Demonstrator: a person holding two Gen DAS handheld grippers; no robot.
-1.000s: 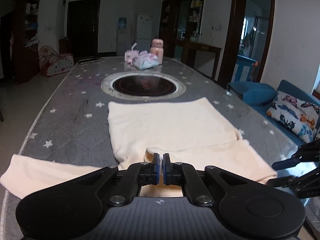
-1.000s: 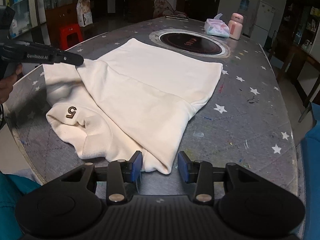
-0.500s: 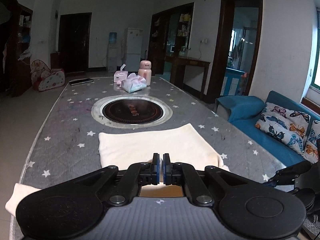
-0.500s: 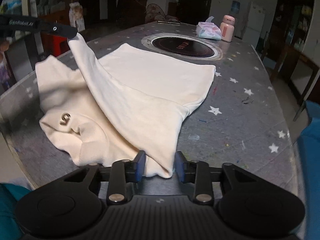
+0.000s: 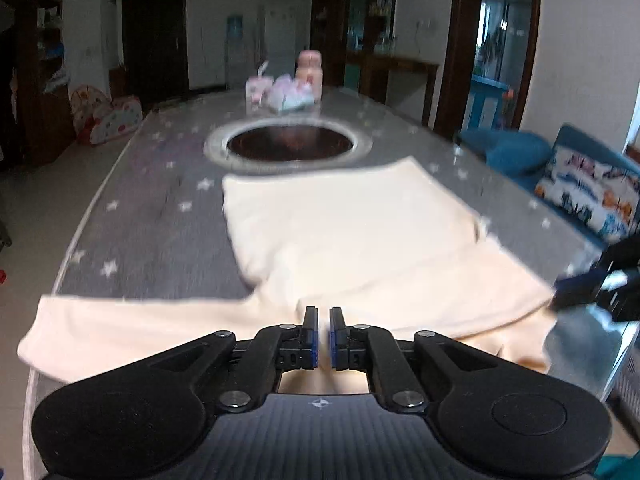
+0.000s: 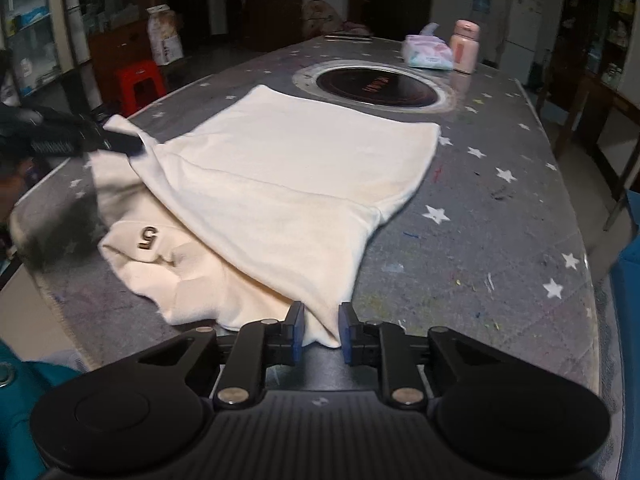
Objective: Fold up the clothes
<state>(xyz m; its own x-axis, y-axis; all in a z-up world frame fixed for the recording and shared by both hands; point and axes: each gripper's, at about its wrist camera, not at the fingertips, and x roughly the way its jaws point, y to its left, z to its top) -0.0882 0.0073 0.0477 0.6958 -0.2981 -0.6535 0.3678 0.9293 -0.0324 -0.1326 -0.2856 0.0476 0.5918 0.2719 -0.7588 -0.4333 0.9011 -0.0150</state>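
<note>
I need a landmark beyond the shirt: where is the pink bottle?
In the right wrist view, the pink bottle stands upper right, beyond the round cooktop, beside the tissue pack.

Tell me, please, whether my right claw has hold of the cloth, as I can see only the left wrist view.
Observer: Not fully. The right claw is closing its jaws, and the near corner of the cream cotton garment lies between them.
Operator: Thank you. Is there any marking on the cloth?
Observer: Yes, a small patch with a dark number 5 sits on the lower layer, at the left in the right wrist view.
Operator: And how does my left claw look from that side?
Observer: The left claw pinches the garment's far-left edge and holds it raised above the grey star-printed table.
</note>
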